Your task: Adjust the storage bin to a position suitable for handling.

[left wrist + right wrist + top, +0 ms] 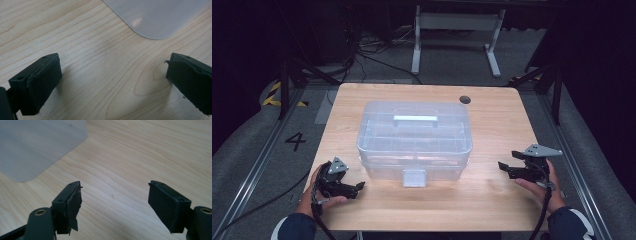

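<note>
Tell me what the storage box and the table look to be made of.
Storage box: likely plastic, translucent and frosted, since its inner dividers show through the lid. Table: wood or wood-look laminate, pale with visible grain and a matte finish.

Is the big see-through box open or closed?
Closed. The clear plastic box has its lid lying flat on top, handle folded down, and the front latch hangs down over the base.
</note>
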Tool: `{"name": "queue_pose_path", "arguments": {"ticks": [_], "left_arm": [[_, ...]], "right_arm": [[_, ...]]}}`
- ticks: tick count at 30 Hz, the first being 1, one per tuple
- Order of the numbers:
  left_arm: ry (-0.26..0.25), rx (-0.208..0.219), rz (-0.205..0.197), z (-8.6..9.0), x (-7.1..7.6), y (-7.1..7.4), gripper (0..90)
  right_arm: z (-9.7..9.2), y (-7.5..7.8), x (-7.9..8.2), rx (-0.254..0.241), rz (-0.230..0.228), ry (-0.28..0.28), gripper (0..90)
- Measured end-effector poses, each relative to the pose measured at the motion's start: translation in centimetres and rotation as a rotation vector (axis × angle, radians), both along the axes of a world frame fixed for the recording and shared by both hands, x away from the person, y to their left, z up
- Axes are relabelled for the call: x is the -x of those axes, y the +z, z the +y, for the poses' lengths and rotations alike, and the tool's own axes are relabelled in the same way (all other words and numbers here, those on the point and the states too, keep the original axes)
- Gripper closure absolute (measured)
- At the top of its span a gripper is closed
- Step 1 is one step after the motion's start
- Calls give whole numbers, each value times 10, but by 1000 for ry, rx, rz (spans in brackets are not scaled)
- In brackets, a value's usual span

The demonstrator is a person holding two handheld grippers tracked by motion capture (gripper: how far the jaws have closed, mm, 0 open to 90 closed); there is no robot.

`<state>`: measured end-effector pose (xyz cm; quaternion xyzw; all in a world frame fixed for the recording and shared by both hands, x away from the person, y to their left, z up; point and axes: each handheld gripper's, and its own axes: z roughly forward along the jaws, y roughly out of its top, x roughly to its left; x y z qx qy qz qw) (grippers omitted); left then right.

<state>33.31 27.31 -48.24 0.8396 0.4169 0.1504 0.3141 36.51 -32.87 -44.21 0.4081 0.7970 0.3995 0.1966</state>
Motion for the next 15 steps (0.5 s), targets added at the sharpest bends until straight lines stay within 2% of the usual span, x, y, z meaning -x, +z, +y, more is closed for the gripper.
{"name": "queue_pose_path", "arguments": {"ticks": [2, 4, 8, 15], "left_arm": [[-7, -10, -4, 0, -1, 0, 5], [-10, -8, -6, 0, -2, 0, 5], [-19, -10, -8, -1, -5, 0, 5], [-27, -7, -10, -2, -7, 0, 5]], "right_arm": [[4, 8, 1, -25, 1, 13, 274], [9, 17, 3, -29, -13, 29, 275], [19, 35, 5, -9, -55, 59, 281], [30, 59, 1, 4, -94, 84, 299]]}}
